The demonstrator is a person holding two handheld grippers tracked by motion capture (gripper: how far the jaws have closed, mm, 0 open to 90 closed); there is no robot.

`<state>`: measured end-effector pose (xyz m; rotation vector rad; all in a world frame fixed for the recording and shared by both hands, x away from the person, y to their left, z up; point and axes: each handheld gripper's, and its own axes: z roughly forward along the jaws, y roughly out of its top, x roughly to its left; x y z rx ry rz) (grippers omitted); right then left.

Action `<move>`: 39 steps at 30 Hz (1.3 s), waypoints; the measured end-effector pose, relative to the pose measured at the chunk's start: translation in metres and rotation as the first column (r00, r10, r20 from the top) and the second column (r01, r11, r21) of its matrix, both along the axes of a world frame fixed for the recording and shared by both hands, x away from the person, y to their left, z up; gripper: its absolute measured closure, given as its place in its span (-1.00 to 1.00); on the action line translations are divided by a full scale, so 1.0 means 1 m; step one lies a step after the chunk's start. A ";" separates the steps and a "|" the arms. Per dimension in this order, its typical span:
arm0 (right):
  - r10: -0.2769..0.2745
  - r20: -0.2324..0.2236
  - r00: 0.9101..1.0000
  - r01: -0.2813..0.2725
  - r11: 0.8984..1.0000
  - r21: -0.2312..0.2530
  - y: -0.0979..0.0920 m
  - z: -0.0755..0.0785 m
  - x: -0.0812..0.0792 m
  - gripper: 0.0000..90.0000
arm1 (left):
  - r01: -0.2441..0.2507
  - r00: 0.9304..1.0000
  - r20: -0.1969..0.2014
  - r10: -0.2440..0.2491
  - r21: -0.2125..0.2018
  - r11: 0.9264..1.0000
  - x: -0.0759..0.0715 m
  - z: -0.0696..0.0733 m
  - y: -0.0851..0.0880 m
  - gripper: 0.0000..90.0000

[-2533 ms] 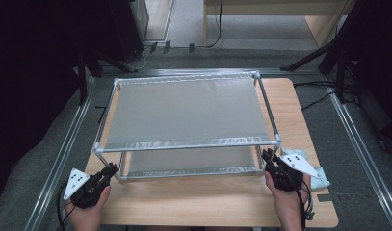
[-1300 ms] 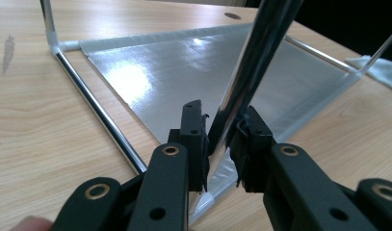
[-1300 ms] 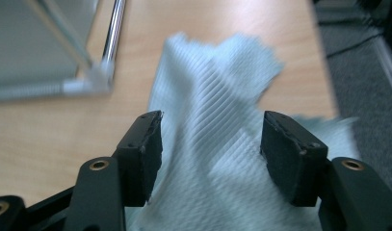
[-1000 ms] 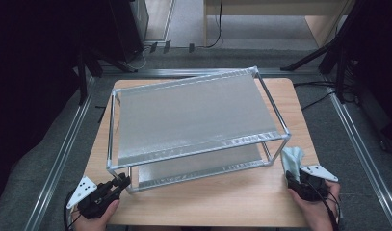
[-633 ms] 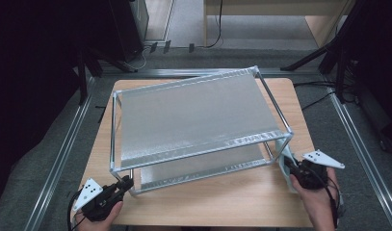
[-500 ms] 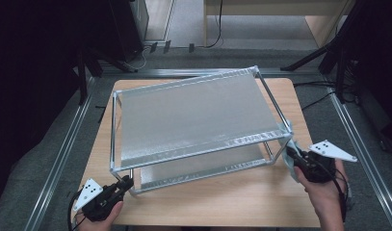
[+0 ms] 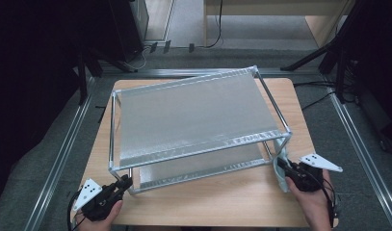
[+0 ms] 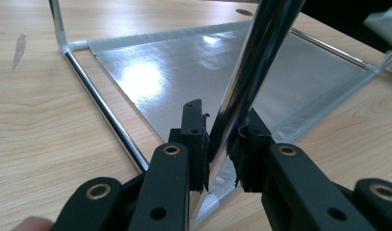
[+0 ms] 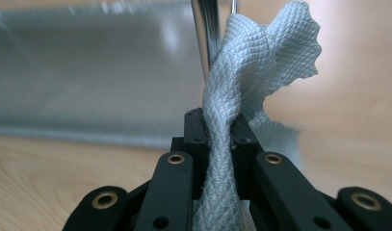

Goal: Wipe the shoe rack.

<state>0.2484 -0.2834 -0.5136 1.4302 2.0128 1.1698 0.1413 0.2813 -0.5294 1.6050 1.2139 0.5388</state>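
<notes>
While left claw (image 8: 222, 139) clamps rack post (image 8: 249, 72), right claw (image 9: 217, 130) pinches cloth (image 9: 261, 62).

A two-tier metal rack (image 7: 193, 120) takes up most of the wooden table (image 7: 217, 207), leaving a bare strip along the near edge and narrow margins at both sides. Its chrome posts and shelf sheets block any pass through the middle. The gap between tiers looks shallow, possibly too tight.

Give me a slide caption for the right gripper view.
Right gripper clamps a light blue cloth against the rack's chrome post.
</notes>
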 end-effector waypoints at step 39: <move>-0.309 0.234 0.922 0.307 0.951 0.048 0.034 0.049 -0.008 0.82 | 0.165 0.986 0.020 -0.167 0.050 0.985 0.000 0.000 -0.017 0.74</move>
